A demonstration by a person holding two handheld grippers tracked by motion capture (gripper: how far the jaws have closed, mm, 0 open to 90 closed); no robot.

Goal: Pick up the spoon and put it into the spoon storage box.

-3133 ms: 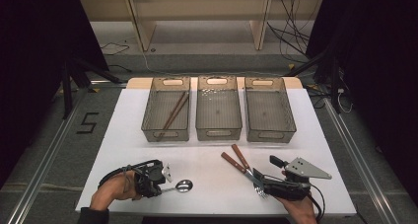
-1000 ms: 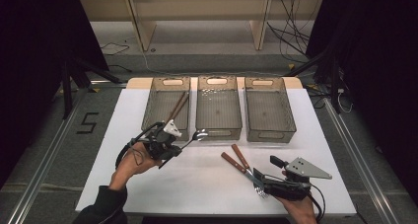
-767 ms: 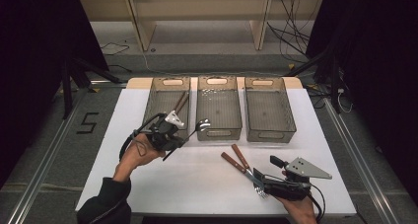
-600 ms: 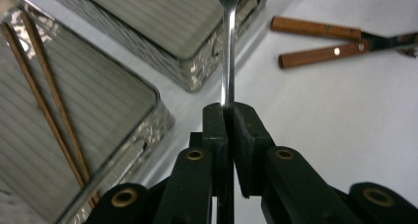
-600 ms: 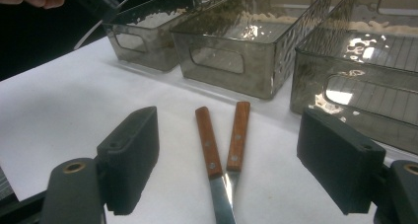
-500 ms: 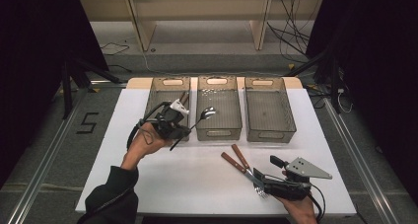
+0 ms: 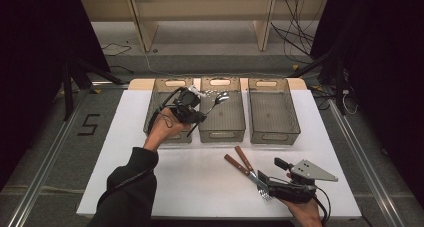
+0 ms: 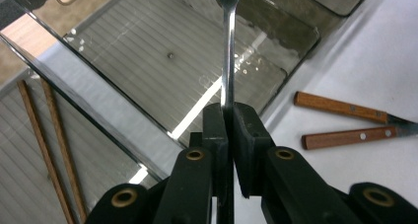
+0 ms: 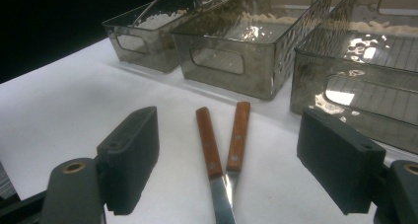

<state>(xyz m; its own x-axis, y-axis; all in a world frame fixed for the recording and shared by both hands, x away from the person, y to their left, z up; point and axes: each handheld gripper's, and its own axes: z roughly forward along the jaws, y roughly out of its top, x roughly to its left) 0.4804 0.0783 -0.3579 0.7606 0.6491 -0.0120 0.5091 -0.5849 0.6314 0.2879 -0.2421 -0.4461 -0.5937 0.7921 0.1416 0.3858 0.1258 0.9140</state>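
My left gripper [image 7: 200,115] is shut on the handle of a metal spoon [image 7: 218,99] and holds it in the air, with the bowl over the middle grey bin [image 7: 222,132]. In the left gripper view the jaws [image 8: 227,111] pinch the spoon handle [image 8: 228,51] above that bin's ribbed floor [image 8: 162,81]. My right gripper [image 7: 266,185] rests open near the table's front right edge. Two wooden-handled cutlery pieces [image 9: 223,140] lie between its wide-apart jaws [image 9: 230,150], their handles [image 7: 240,162] pointing toward the bins.
Three clear grey bins stand in a row at the back of the white table [image 7: 125,157]. The left bin [image 7: 156,107] holds a pair of brown chopsticks [image 8: 52,140]. The right bin [image 7: 272,112] looks bare.
My left gripper has lifted the spoon from the front left of the table and carried it forward and right, over the bins. The right gripper has stayed put.
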